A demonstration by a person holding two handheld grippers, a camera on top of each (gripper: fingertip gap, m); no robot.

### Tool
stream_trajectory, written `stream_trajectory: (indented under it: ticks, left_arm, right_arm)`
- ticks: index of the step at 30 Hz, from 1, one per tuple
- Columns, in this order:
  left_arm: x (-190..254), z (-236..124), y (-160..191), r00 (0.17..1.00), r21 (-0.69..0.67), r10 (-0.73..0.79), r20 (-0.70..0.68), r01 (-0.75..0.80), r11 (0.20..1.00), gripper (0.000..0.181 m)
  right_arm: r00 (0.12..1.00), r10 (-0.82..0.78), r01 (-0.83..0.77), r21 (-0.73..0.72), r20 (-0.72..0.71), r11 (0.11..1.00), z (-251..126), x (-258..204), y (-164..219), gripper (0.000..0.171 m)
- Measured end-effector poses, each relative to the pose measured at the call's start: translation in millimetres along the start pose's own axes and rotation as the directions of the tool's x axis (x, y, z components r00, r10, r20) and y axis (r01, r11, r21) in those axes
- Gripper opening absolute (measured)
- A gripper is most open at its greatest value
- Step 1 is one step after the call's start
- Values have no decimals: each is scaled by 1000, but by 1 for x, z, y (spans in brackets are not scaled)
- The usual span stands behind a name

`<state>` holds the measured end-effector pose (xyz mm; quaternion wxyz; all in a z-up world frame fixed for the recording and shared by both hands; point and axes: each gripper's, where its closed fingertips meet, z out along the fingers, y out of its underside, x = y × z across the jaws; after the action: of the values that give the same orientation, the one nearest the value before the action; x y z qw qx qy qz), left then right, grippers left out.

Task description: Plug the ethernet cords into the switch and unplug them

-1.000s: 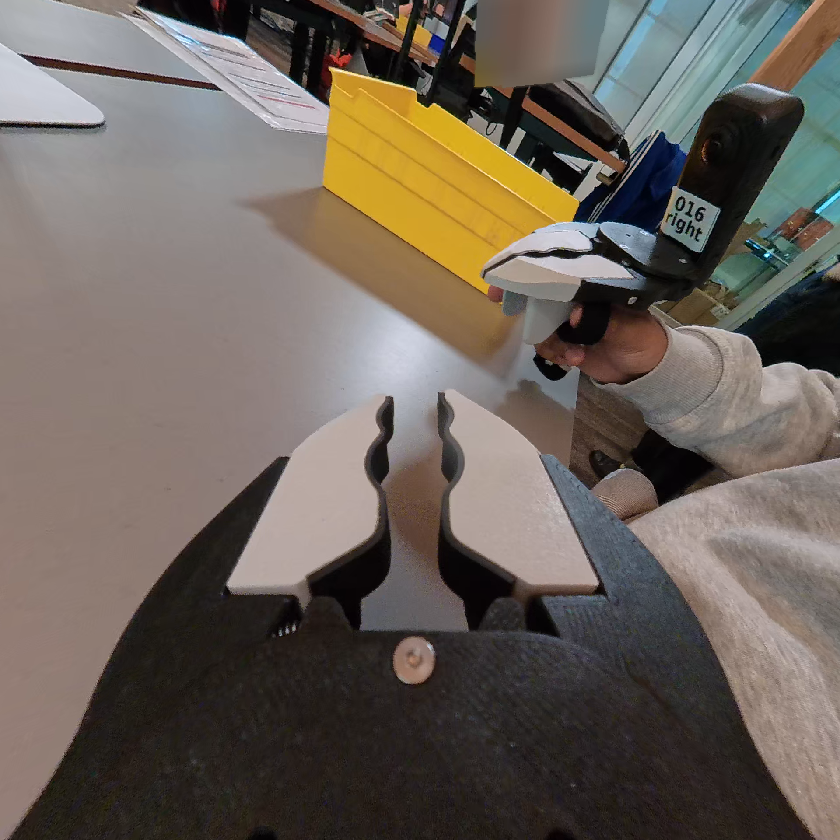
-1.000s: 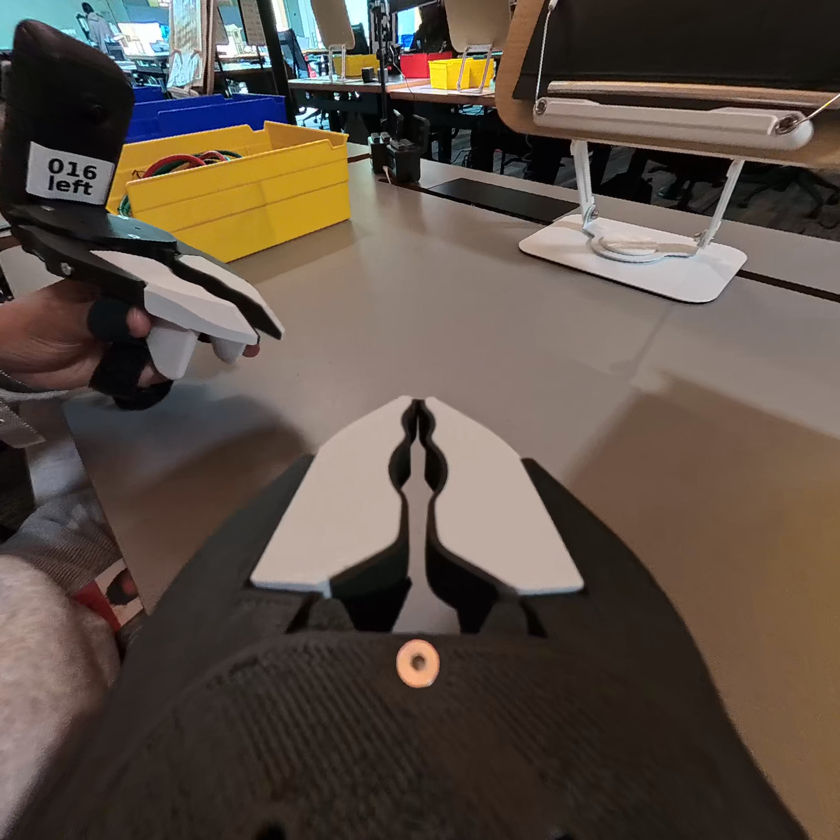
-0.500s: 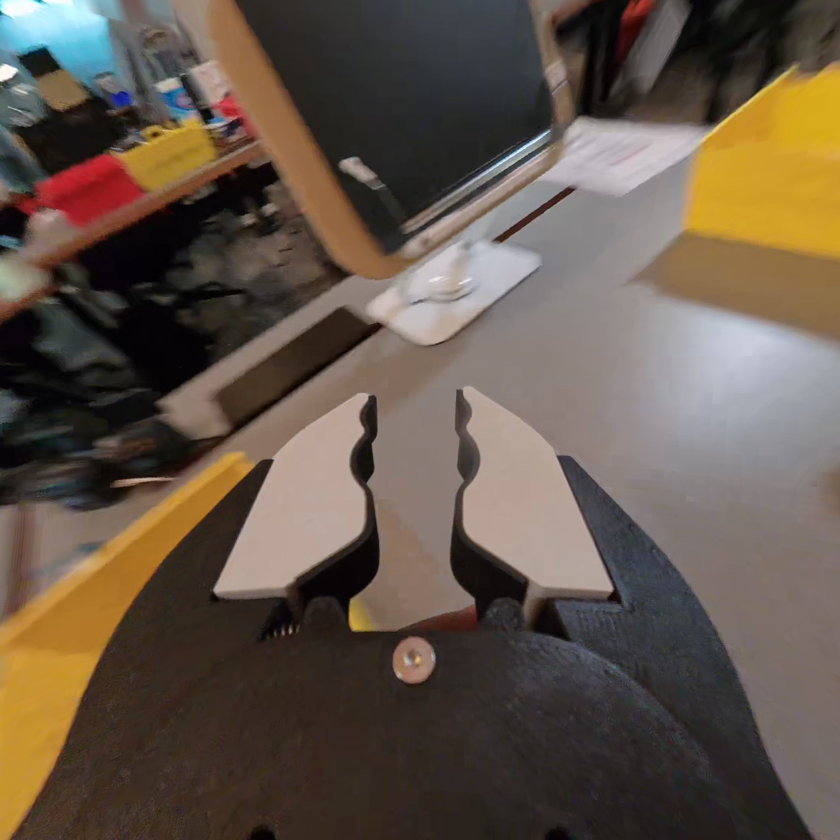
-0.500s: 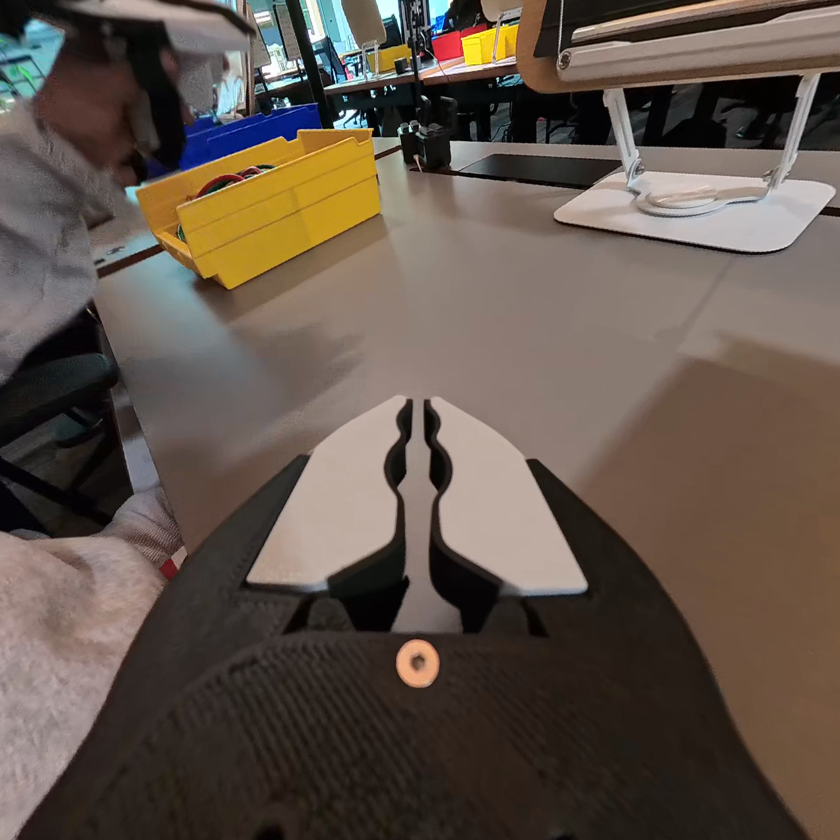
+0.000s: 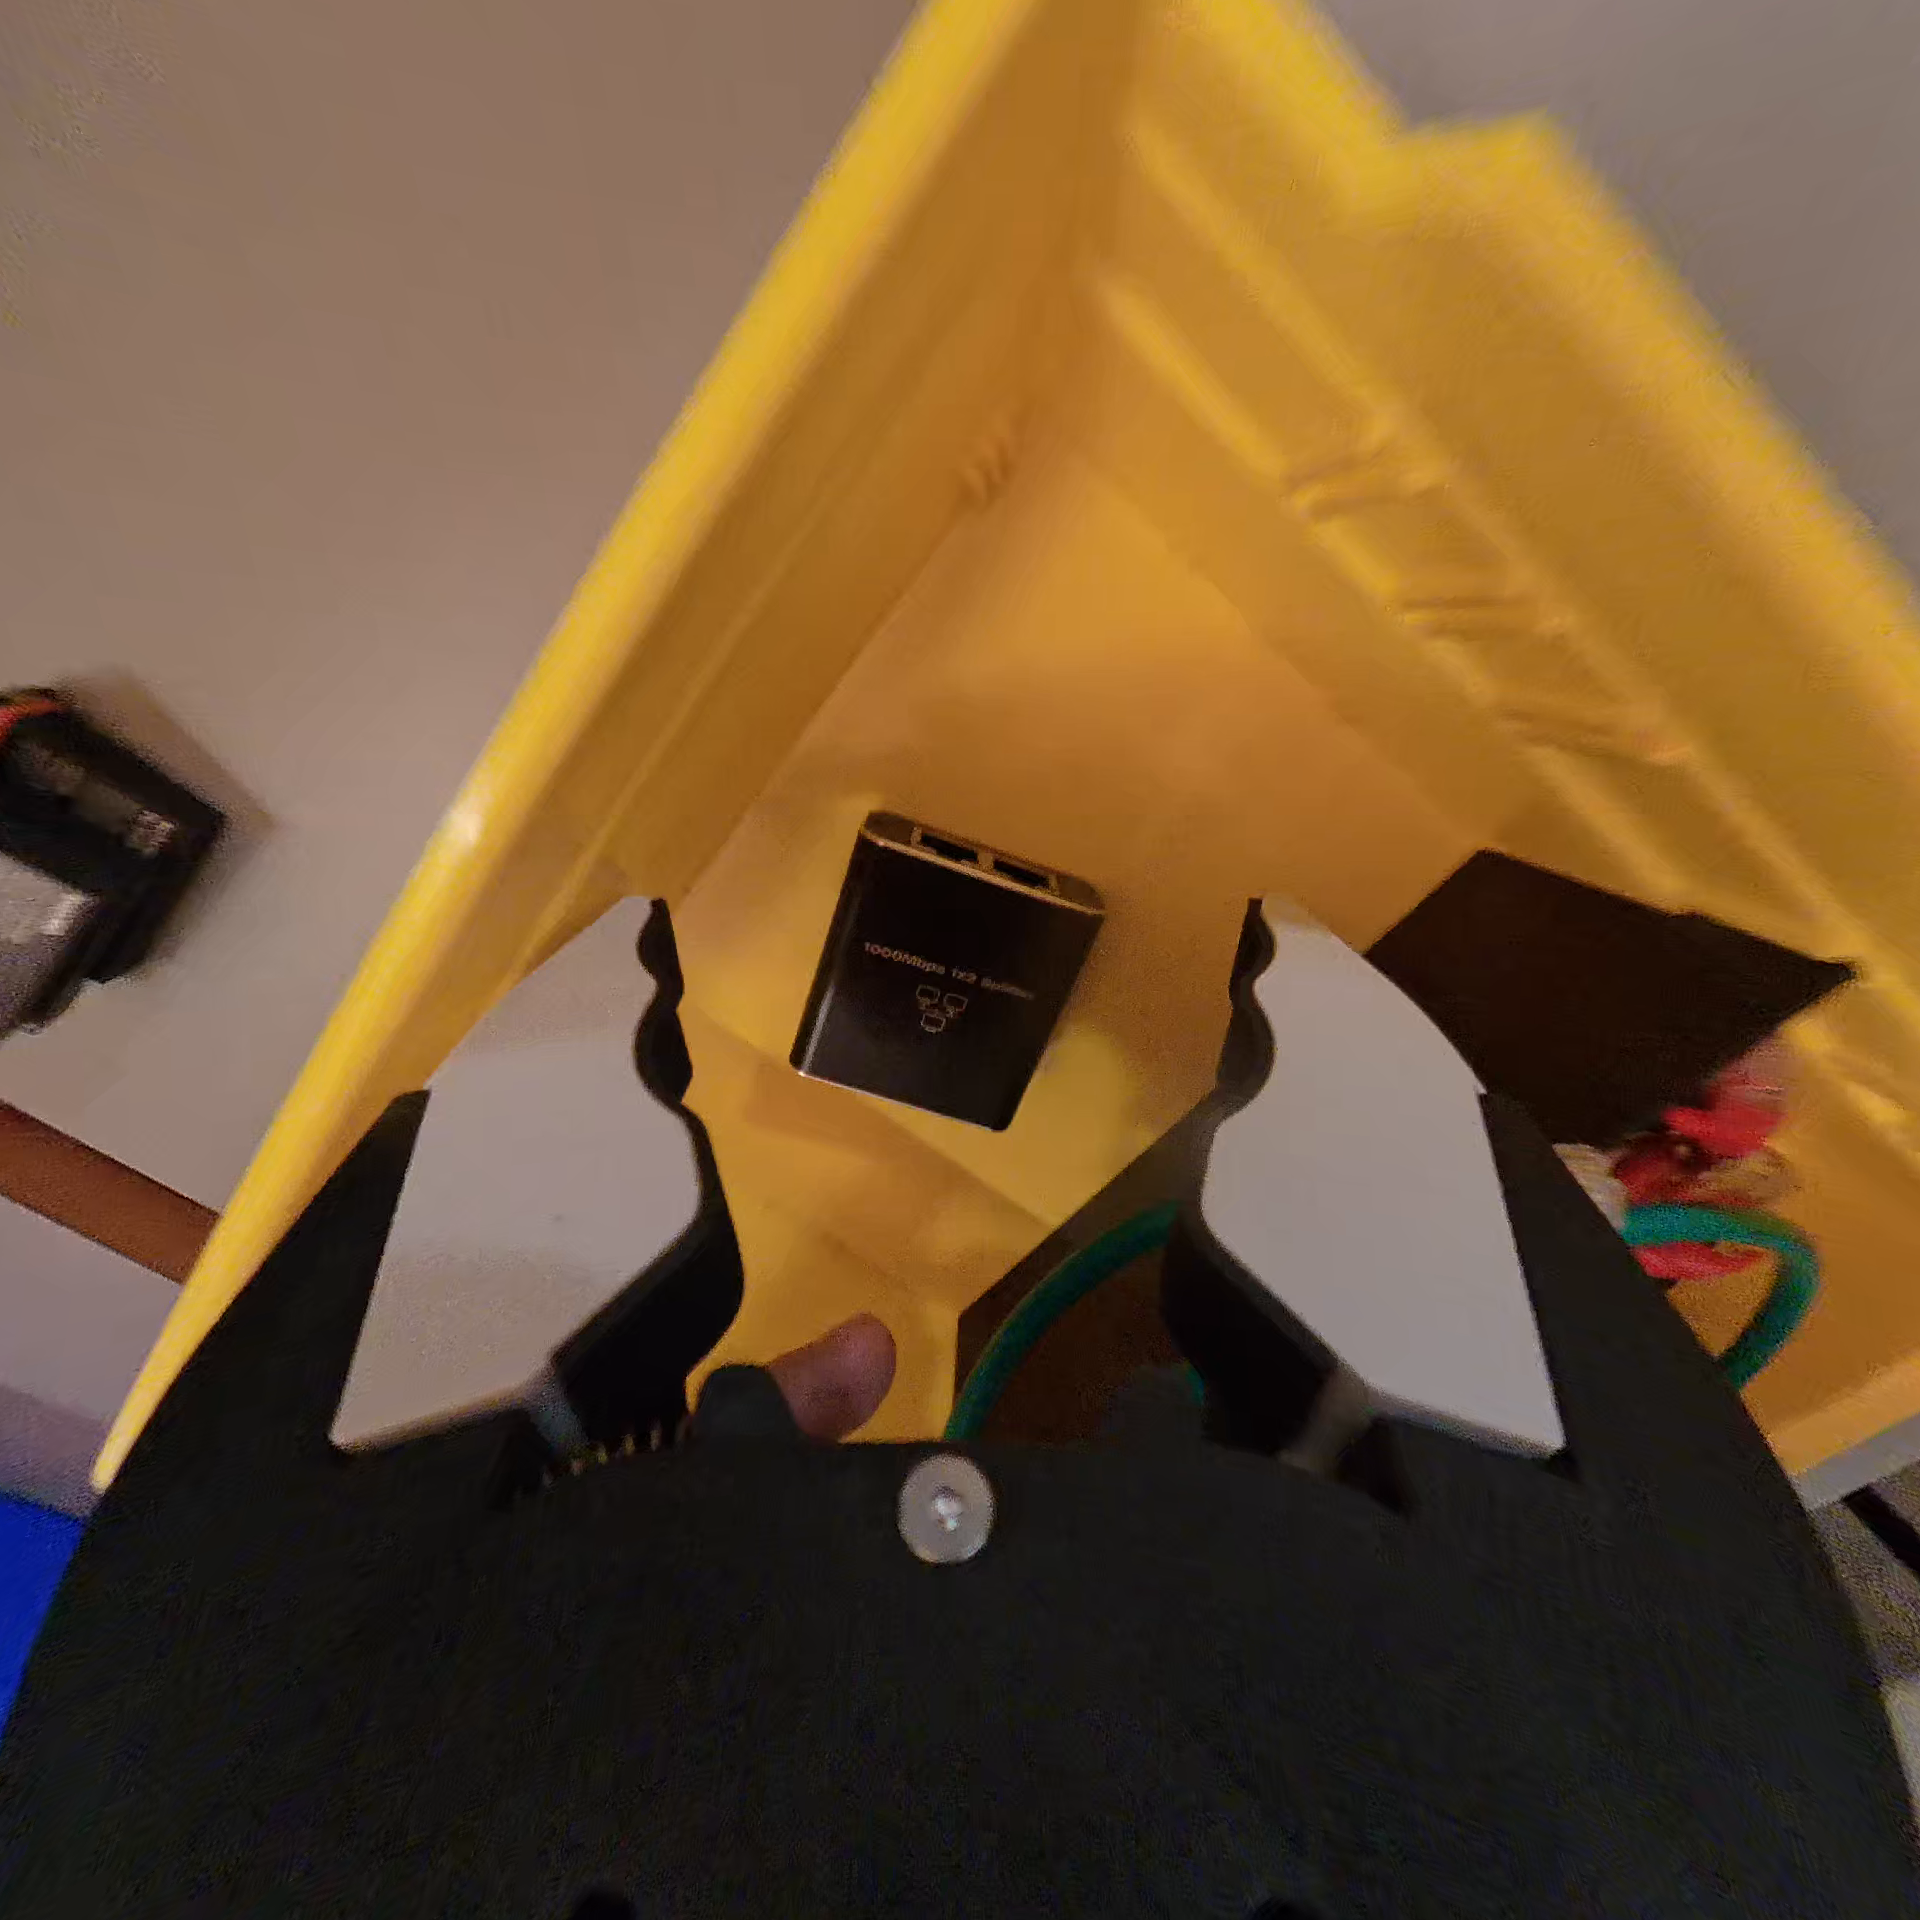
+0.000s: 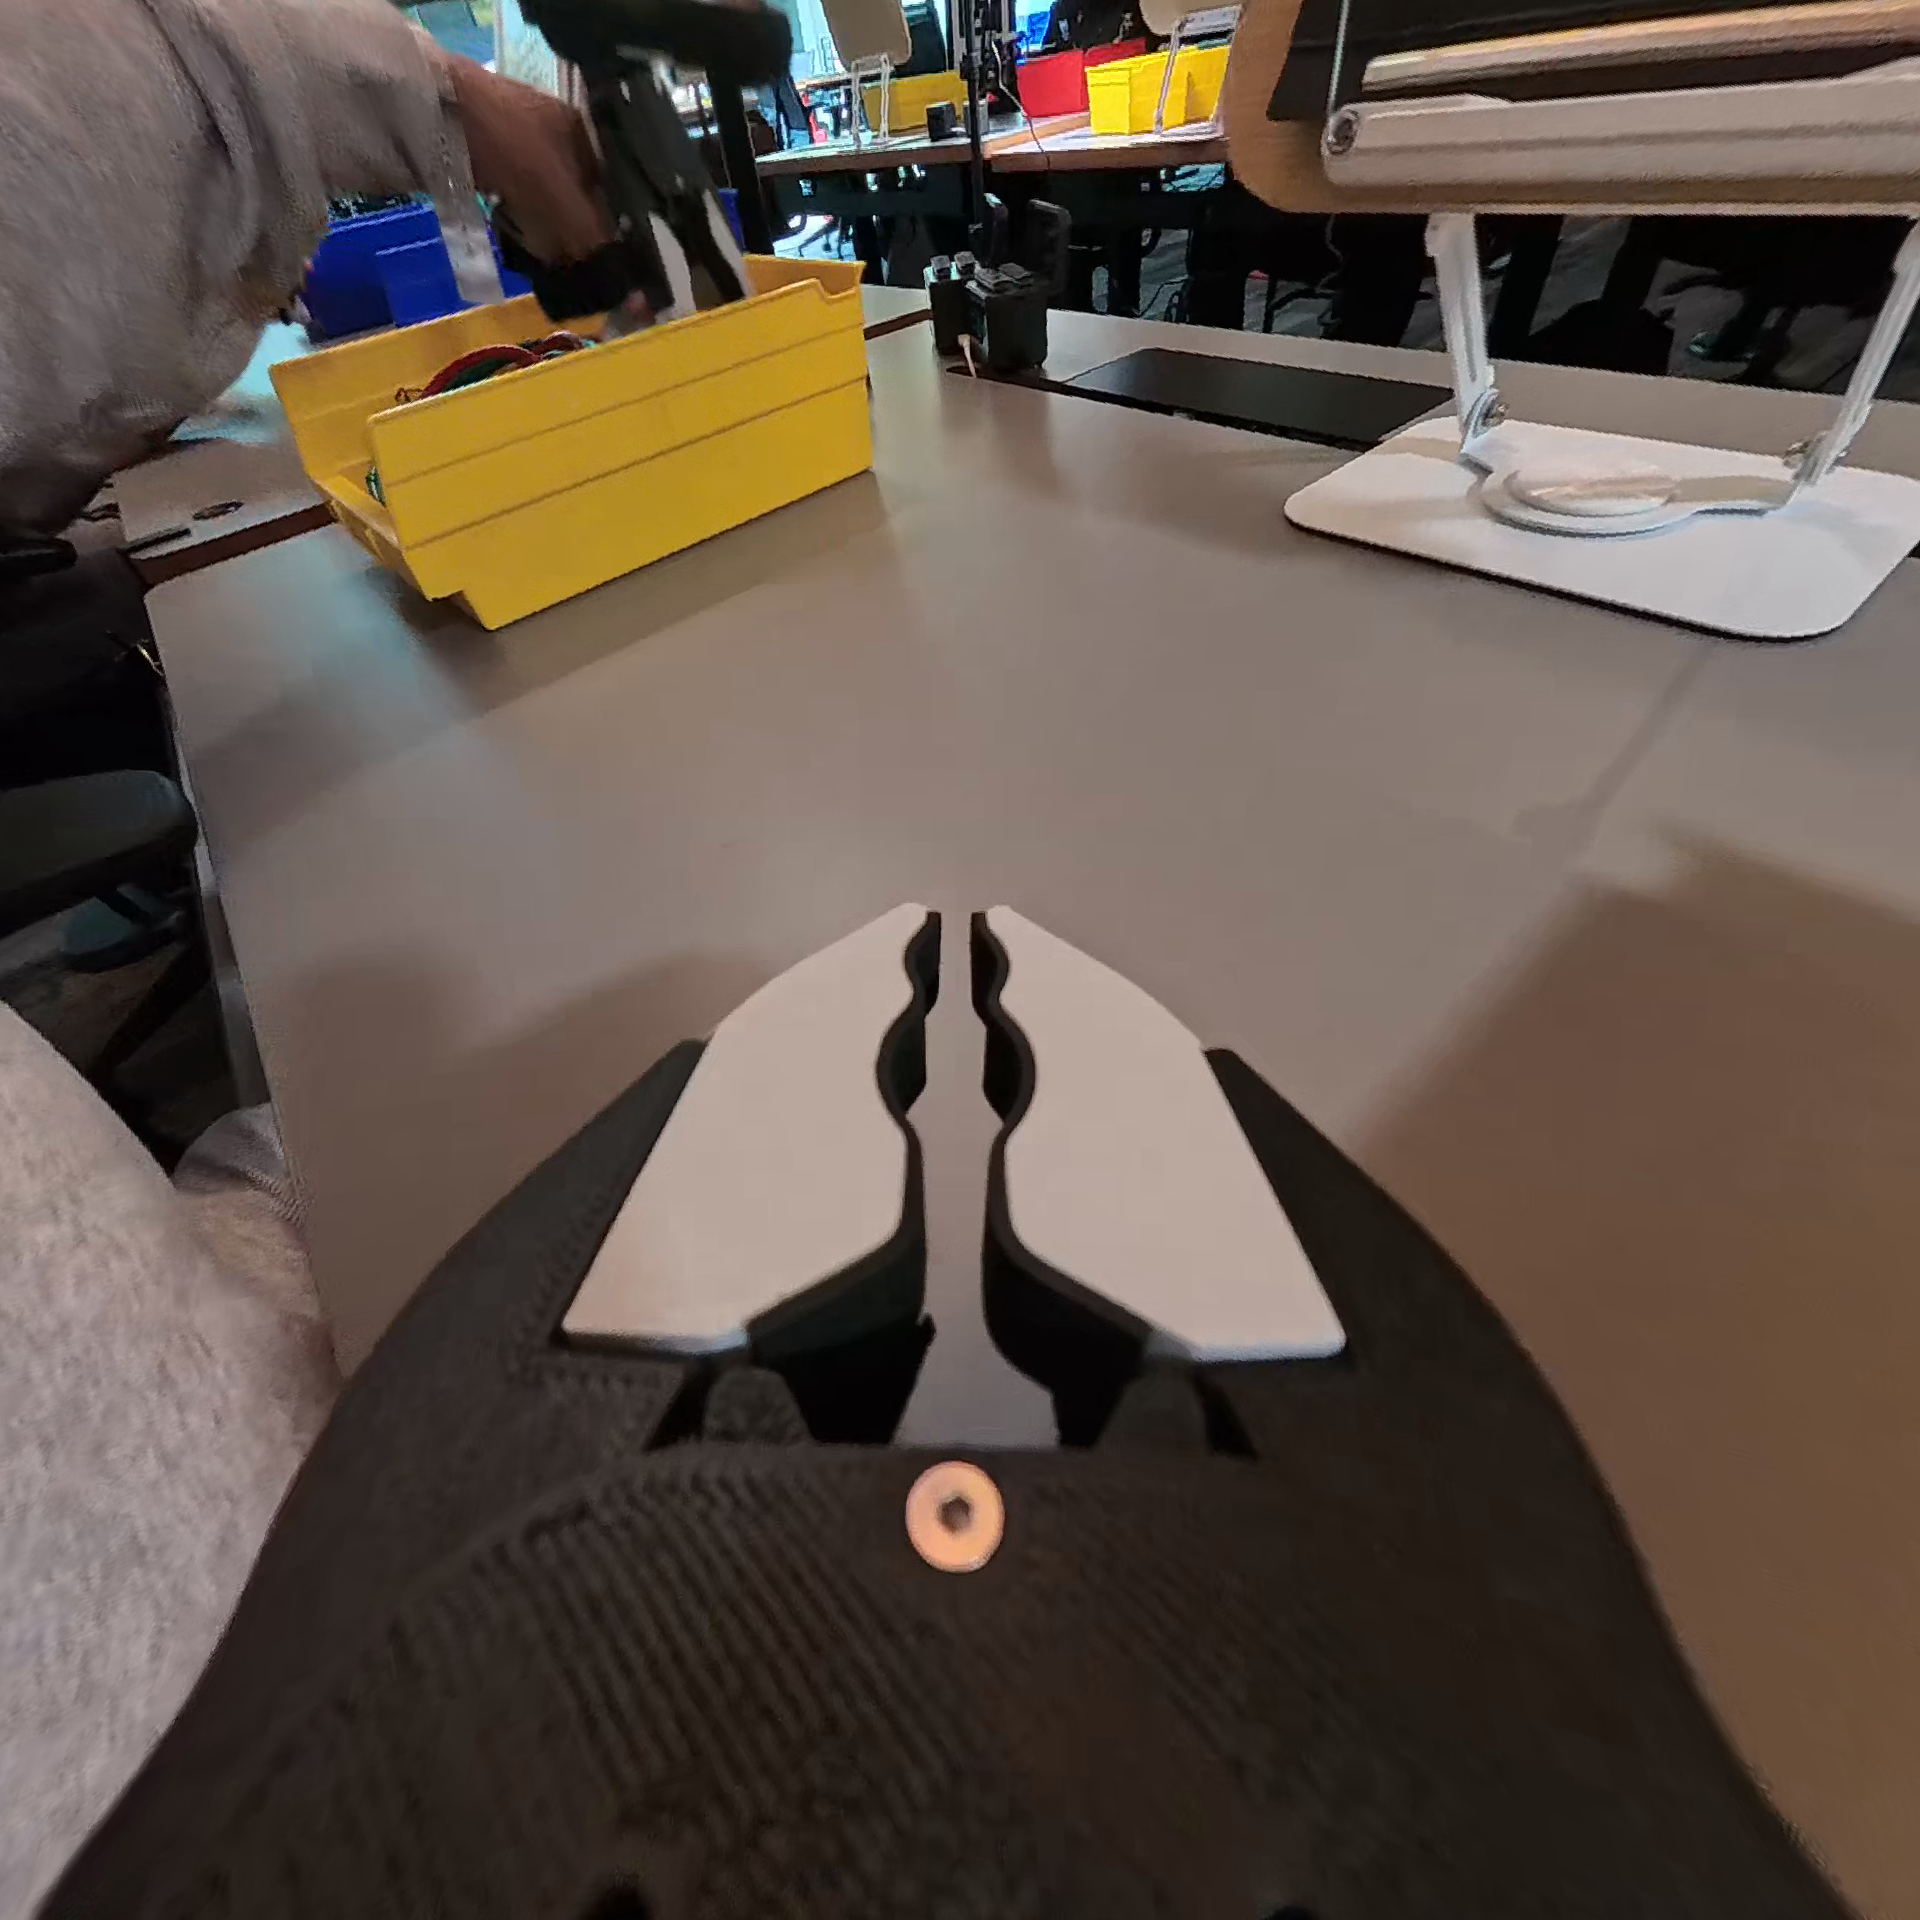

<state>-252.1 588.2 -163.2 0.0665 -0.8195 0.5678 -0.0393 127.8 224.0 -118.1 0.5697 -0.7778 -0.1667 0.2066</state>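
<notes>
Inside a yellow bin (image 5: 1299, 436) on the desk (image 6: 1039, 727), the left hand-held gripper (image 5: 951, 925) is pointing steeply down over the small black switch (image 5: 940, 977), its jaws spread wide and holding nothing. The switch is lying flat on the bin floor, both ports showing empty, while green and red cords (image 5: 1745, 1236) are sitting coiled just beside it. Judging by this, nothing is plugged in yet and the whole job is waiting. The right hand-held gripper (image 6: 956, 920) is hovering level over bare desk, well apart, jaws nearly closed and empty.
</notes>
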Motion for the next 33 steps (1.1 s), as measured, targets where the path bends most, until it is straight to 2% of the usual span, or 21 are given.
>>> stream_trajectory:
  ticks: [1, 2, 5, 6, 8, 10, 14, 18, 21, 25, 29, 33]
  left_arm:
    - [-2, 9, 5, 1000, -43, -1, -2, 1, 999, 100]
    - [-2, 16, 10, 1000, -76, -4, -6, 4, 997, 98]
    - [-5, 30, 26, 999, -188, 33, 11, -30, 982, 72]
    - [-5, 29, 23, 998, -174, 53, 27, -47, 984, 64]
    - [-11, 14, 12, 985, -125, 118, 122, -102, 987, 63]
    - [-7, -19, -7, 979, 2, 111, 170, -113, 994, 61]
    - [21, -122, -49, 938, 245, 126, 324, -212, 946, 60]
    - [106, -214, -94, 896, 443, 195, 399, -375, 815, 60]
    - [187, -243, -120, 874, 539, 263, 409, -464, 703, 60]
    - [286, -224, -141, 849, 603, 323, 417, -525, 601, 60]
    - [365, -159, -152, 822, 619, 367, 435, -570, 541, 60]
    - [423, -90, -165, 803, 638, 381, 459, -596, 488, 60]
  right_arm:
    - [1000, 19, -19, 2, 3, 1000, 0, 2, 0, 5]
    - [999, 38, -39, 9, 5, 999, -1, 4, -1, 5]
    - [994, 111, -111, 48, 13, 993, -5, 9, -5, 5]
    - [990, 139, -139, 60, 17, 988, -7, 10, -7, 5]
    - [982, 186, -187, 88, 20, 978, -13, 14, -10, 5]
    - [977, 212, -212, 111, 16, 971, -18, 17, -13, 5]
    - [978, 206, -208, 129, 27, 970, -24, 13, -17, 6]
    - [984, 164, -172, 118, 73, 978, -25, -5, -19, 6]
    - [991, 101, -112, 117, 92, 987, -28, -19, -21, 6]
    - [994, 21, -36, 135, 111, 990, -30, -35, -25, 8]
    - [994, -24, 10, 131, 105, 991, -26, -42, -24, 15]
    - [994, -14, -2, 146, 109, 989, -18, -49, -26, 35]
